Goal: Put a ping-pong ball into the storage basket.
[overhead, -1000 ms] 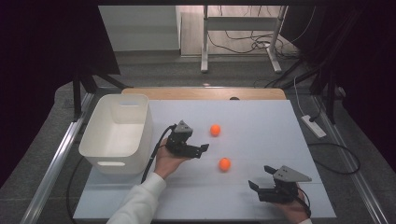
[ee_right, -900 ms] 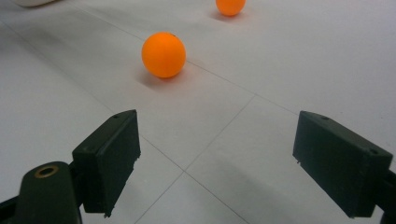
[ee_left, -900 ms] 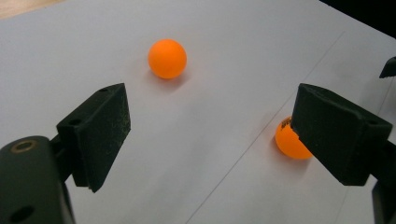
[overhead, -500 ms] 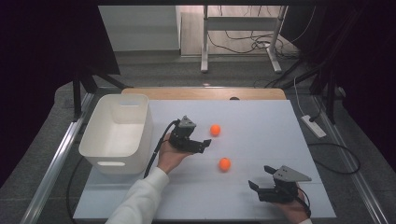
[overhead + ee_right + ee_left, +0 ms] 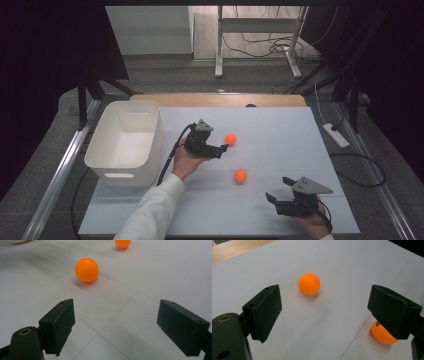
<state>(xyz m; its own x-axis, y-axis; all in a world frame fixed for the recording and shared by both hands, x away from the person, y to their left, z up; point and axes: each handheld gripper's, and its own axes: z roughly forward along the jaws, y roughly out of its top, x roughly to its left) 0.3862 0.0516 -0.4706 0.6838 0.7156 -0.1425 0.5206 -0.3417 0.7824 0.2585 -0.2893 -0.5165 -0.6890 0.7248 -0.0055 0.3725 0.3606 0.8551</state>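
Orange ball, far one (image 5: 230, 139): rests on the white desk (image 5: 280, 130), just ahead of the left claw (image 5: 223, 149) in the high view. In the left gripper view the same ball (image 5: 309, 284) lies beyond the tips, roughly between the lines of the two black jaws, not touched by either. Jaws of the left claw stand wide apart and hold nothing.

Second orange ball (image 5: 240, 175): lies nearer the person on the desk, between the two hands, apart from both. In the left gripper view it (image 5: 383, 335) is partly hidden behind the right-hand jaw; contact cannot be told. In the right gripper view it (image 5: 87, 269) sits ahead of the jaws, toward the left one, with the far ball (image 5: 123, 243) at the top edge.

Right claw (image 5: 278, 191): held low near the desk's front right corner, jaws wide apart, empty.

White bin (image 5: 103, 150): stands at the desk's left side, close beside the left forearm; no contents seen inside
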